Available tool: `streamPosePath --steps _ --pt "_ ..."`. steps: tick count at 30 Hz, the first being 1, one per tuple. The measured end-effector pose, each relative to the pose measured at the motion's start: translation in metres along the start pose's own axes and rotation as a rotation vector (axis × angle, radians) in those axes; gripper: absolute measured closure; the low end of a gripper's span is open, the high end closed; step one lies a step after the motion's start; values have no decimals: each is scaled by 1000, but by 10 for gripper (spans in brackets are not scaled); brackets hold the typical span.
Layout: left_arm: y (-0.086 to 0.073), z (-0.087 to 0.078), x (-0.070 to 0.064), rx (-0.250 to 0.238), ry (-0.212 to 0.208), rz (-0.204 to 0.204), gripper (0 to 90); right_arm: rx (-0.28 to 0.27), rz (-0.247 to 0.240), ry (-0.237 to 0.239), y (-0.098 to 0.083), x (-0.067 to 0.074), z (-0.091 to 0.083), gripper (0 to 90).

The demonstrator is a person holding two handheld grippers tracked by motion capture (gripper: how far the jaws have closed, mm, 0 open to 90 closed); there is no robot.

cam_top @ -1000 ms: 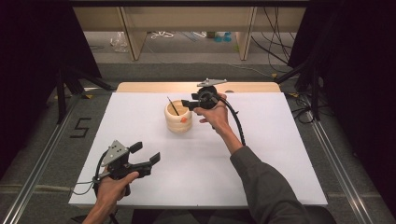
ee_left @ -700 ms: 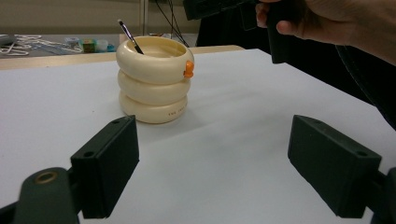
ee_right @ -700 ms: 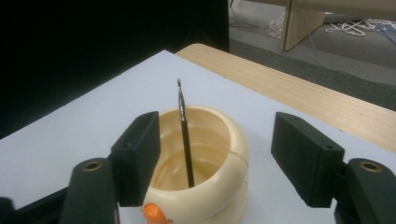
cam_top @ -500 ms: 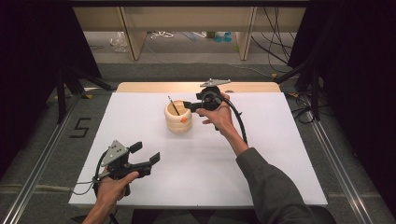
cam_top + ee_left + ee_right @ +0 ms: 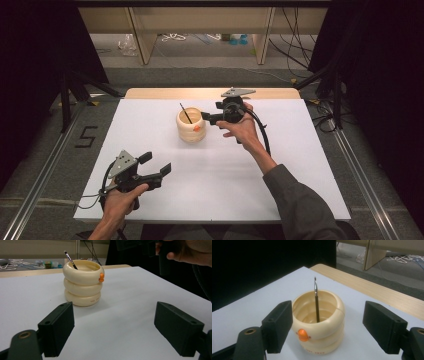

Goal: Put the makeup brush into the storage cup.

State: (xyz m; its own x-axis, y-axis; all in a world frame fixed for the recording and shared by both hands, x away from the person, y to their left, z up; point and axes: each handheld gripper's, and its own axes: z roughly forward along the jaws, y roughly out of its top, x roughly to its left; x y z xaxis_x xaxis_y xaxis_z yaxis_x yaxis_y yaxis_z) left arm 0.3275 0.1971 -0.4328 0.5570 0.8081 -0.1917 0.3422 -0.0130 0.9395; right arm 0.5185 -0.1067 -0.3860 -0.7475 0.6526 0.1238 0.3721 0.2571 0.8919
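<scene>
Both jaws of my right tool [image 5: 209, 118] have just been opening and stand wide with nothing between, backed off toward three o'clock, leaving the brush [image 5: 316, 302] upright in the cream holder [image 5: 190, 126] mid-table, seemingly delivered.

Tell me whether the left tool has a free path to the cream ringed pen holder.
Probably yes: bare white table lies between the open left tool and the cream ringed pen holder; the right tool sits beside it.

High view: overhead, facing forward, far from the cream ringed holder [image 5: 190, 125]. Left gripper view: low, well short of it. Right gripper view: close beside it. All share the holder.
</scene>
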Motion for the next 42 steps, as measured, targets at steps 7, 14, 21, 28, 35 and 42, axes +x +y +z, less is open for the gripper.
streamPosePath --steps 7,14,21,28,35,42 --pt "0 0 0 -4 -1 1 158 -25 -16 -9 -7 3 -19 229" --pt "0 1 -1 1 -4 7 158 -36 -16 18 -17 6 -36 230" --pt "0 0 -1 1 -5 7 158 -39 -20 25 -21 10 -41 226" --pt "0 1 -1 1 -5 4 157 -46 -37 41 -25 17 -50 231" --pt "0 1 -1 0 -5 5 158 -40 -29 37 -32 16 -57 227" --pt "0 1 -1 1 -5 7 158 -53 -24 32 -38 16 -67 231"
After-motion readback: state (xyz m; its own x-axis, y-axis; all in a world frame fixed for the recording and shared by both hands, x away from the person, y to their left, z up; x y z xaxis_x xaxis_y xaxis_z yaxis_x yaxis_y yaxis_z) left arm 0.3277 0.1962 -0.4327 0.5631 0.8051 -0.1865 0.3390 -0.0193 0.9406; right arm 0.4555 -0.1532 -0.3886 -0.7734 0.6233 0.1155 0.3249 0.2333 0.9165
